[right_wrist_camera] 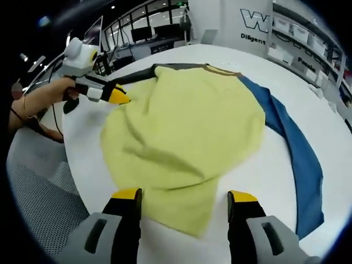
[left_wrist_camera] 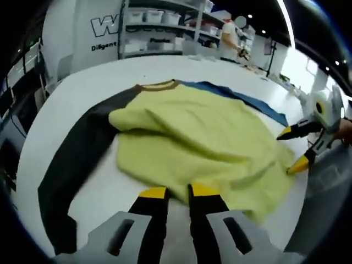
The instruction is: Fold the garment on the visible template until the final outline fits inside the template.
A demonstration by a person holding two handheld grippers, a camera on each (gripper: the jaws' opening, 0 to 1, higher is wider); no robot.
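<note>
left gripper view: rumpled yellow garment (left_wrist_camera: 203, 137), left tongs (left_wrist_camera: 179, 192) perhaps clenched on its hem, right tongs (right_wrist_camera: 184, 197) released

Behind the white table (left_wrist_camera: 71, 93), past its far edge, stand metal shelves (left_wrist_camera: 159, 27) with white boxes. Beside them is a white wall panel (left_wrist_camera: 82, 27) with dark letters. A person (left_wrist_camera: 228, 36) stands farther back.

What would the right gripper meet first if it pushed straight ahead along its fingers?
Probably the yellow garment: the right gripper is open, its fingers straddling the near hem, though their height above the table is unclear.
</note>
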